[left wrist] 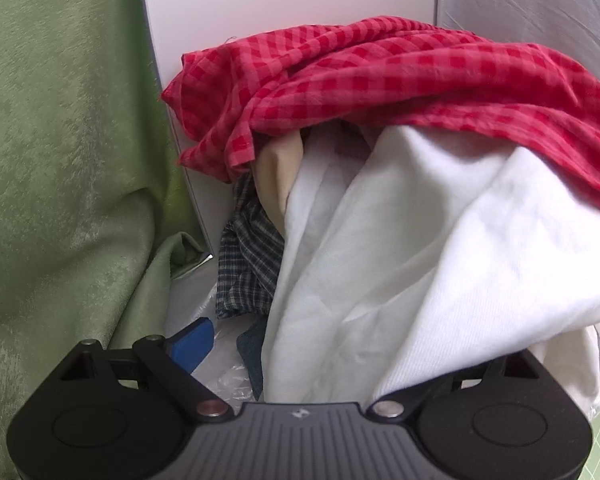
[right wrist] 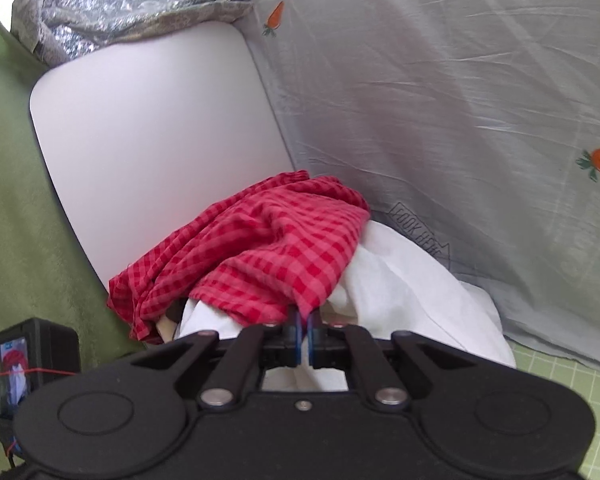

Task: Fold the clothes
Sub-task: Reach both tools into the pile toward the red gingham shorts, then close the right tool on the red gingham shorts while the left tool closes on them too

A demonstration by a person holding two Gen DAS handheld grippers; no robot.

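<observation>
Lies heaped as a loose pile on the white tabletop, pushed into the corner where the grey carrot-print sheet hangs on one side and the green cloth drapes on the other: nothing folded yet, by the look of it

Shows the red checked cloth thrown over the top, crumpled in long soft ridges, thin, with a raw fraying edge. Shows beneath it the white garment, thicker and finely ribbed, spilling down the front of the pile in broad folds. Shows, tucked at the left foot of the heap, a beige piece and a dark plaid piece, both mostly buried, with clear plastic wrap under them

Has the right gripper pressed together, blue pads nearly meeting, tips lost under the lower hem of the red checked cloth; looks like a pinch on that hem, probably so as to peel the top layer off first and free it for spreading. Cannot tell whether a little of the white fabric behind is caught as well

Has the left gripper spread wide and angled down at the pile's left front, gripping nothing: one blue pad bare beside the plastic, the other finger hidden under the white garment's fold. Seems placed low and wide in readiness for a second corner or to steady the rest of the heap while the top cloth comes away

Needs care here, since the red cloth lies draped over the white and could drag it along
</observation>
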